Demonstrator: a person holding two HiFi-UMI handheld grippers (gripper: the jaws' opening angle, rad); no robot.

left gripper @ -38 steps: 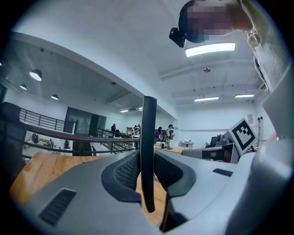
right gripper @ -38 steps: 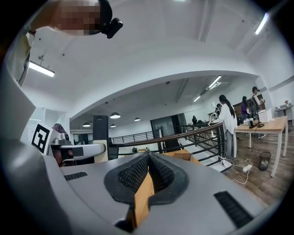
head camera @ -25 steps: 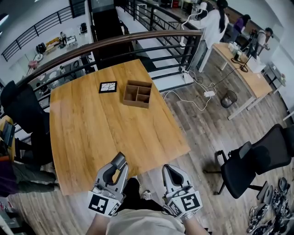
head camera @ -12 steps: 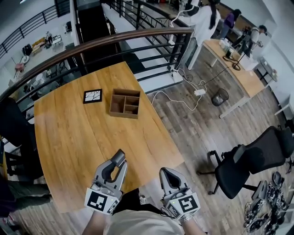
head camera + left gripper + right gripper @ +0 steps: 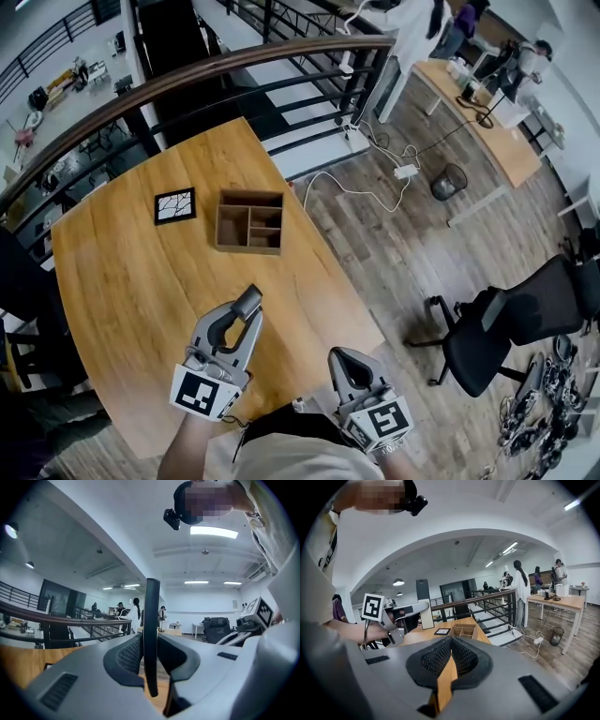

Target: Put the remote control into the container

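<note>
The left gripper [image 5: 247,302] has pushed forward over the wooden table [image 5: 112,281], well short of the compartmented wooden container [image 5: 248,249], jaws clamped on the upright remote control [image 5: 151,634], while the right gripper [image 5: 347,360], jaws pressed together empty, hangs at the table's near edge.

floor: a grey-brown plank floor [image 5: 394,253] is running under everything | furniture: a wooden table [image 5: 141,281] is standing against a dark curved railing [image 5: 187,80]; a black office chair [image 5: 511,323] is sitting off to the right; a long desk [image 5: 487,145] is standing farther back, a waste bin [image 5: 448,180] beside it | light: ceiling panels [image 5: 213,531] are glowing white
</note>
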